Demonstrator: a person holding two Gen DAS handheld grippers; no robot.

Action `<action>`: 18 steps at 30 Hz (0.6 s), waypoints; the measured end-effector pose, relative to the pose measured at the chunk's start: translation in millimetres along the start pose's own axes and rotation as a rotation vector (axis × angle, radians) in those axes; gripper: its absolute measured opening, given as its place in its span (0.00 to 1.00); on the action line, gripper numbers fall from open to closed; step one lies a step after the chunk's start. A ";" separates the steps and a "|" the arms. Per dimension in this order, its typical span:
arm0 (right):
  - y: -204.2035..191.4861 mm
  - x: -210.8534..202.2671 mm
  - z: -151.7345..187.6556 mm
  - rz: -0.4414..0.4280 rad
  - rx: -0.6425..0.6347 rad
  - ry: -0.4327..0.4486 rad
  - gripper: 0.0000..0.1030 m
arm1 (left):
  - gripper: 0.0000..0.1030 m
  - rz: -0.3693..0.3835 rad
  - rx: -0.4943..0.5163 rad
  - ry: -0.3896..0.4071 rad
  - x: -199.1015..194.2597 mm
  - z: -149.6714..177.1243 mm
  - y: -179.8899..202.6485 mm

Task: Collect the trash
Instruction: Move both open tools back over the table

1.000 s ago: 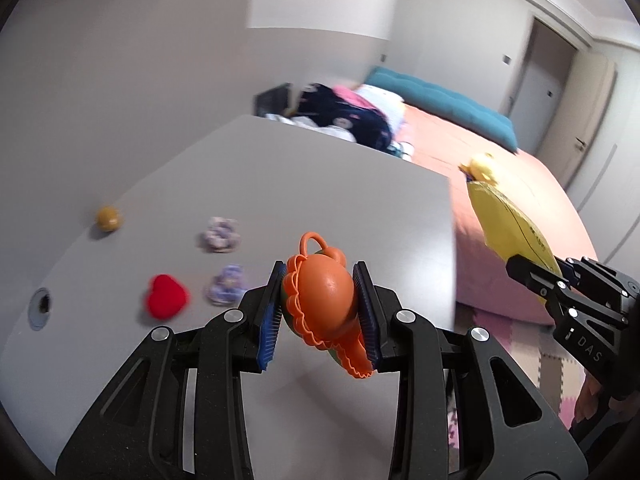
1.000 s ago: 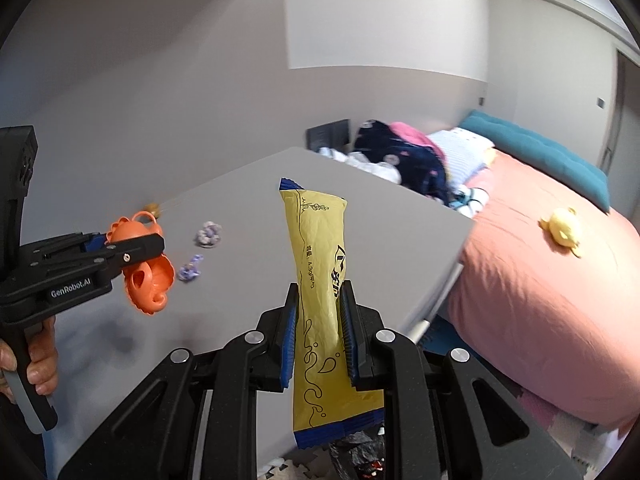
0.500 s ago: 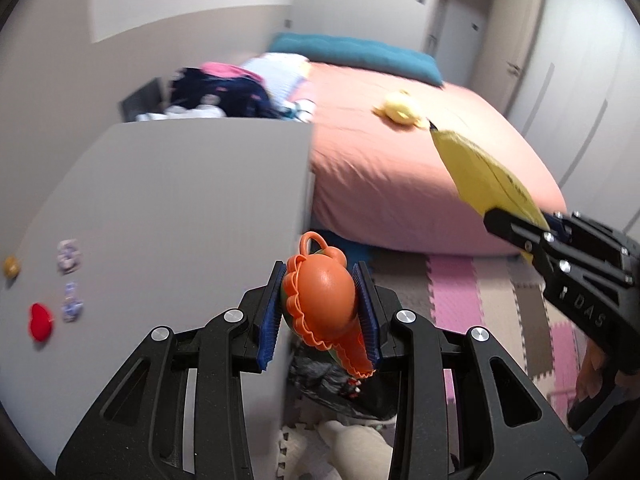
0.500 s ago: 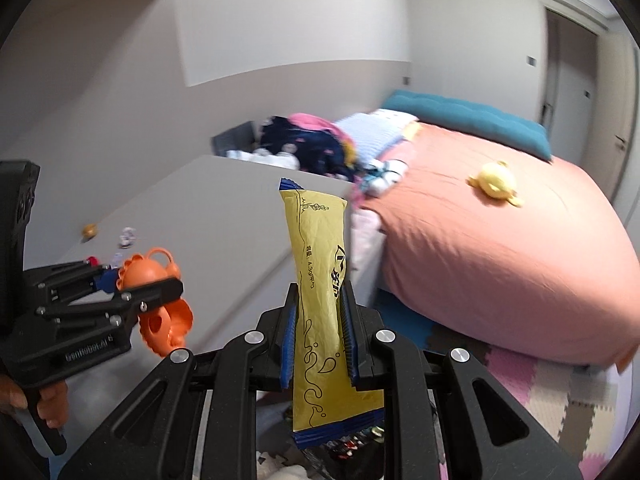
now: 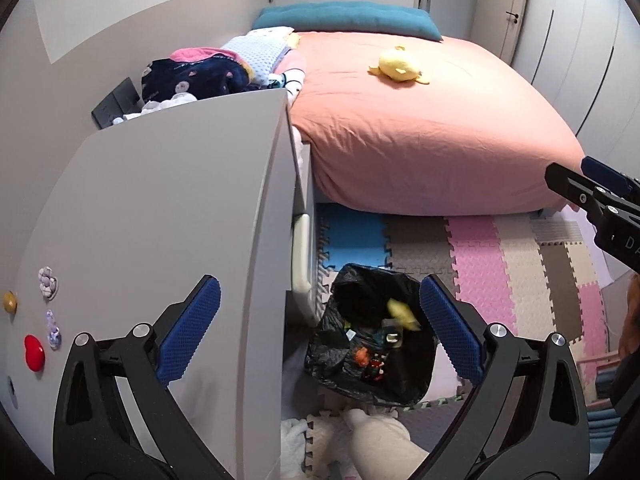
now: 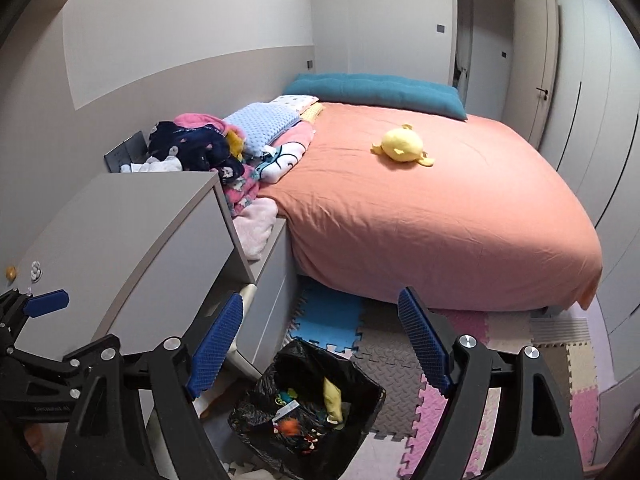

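Both grippers are seen spread wide and empty above the bin. The left gripper (image 5: 320, 332) is held over the black-lined trash bin (image 5: 374, 340), its blue pads well apart with nothing between them; the right gripper (image 6: 320, 344) is likewise opened wide, with the same bin (image 6: 308, 404) below and between its jaws.

Inside the bin, a yellow wrapper (image 6: 333, 398) is seen lying against the liner near the far side, and a small orange piece (image 6: 289, 426) is seen lower down among other mixed scraps (what each scrap is cannot be told at this size). From this it is judged that at least two pieces of trash are already deposited and that this part of the task is done.

On the grey desk (image 5: 168, 208), several small things are left near its left edge: a red heart-shaped item (image 5: 34, 353), two pale purple crumpled bits (image 5: 48, 282) and (image 5: 53, 334), and a small yellowish ball (image 5: 9, 301). They lie close together, well apart from the bin. Whether all of them count as trash cannot be settled from the views, but it is judged that more collecting is left, and that the desk must be returned to before the task can be called finished.
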State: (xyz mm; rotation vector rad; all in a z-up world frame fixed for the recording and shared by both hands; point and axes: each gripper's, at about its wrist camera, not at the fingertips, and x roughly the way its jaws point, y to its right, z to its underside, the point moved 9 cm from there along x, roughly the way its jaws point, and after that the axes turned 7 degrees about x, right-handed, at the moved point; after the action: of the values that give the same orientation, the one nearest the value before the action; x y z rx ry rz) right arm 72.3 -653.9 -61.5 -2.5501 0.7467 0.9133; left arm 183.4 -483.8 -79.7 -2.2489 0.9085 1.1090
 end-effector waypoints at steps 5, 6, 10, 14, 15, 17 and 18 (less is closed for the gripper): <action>-8.3 9.6 2.2 -0.008 -0.020 -0.014 0.78 | 0.94 -0.002 -0.042 -0.004 -4.3 9.2 -12.1; -11.3 9.4 2.7 -0.010 -0.022 -0.015 0.78 | 0.94 -0.004 -0.050 -0.004 -4.5 10.9 -16.5; -24.5 9.7 4.1 -0.025 -0.041 -0.017 0.78 | 0.94 -0.012 -0.068 -0.002 -7.2 15.1 -29.2; -44.2 8.8 5.2 -0.040 -0.063 -0.017 0.78 | 0.94 -0.020 -0.078 0.005 -12.9 19.6 -40.3; -51.2 8.4 5.9 -0.045 -0.072 -0.018 0.78 | 0.94 -0.024 -0.083 0.007 -14.7 21.4 -44.5; -62.9 6.9 6.4 -0.054 -0.088 -0.018 0.78 | 0.94 -0.029 -0.098 0.012 -18.4 25.6 -53.1; -66.6 6.5 6.5 -0.057 -0.093 -0.018 0.78 | 0.94 -0.029 -0.103 0.013 -19.8 27.2 -56.4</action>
State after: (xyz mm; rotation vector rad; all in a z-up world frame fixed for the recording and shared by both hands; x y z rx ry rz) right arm 111.7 -599.4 -62.1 -2.6257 0.6366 0.9725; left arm 202.0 -421.3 -72.1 -2.3472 0.8387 1.1538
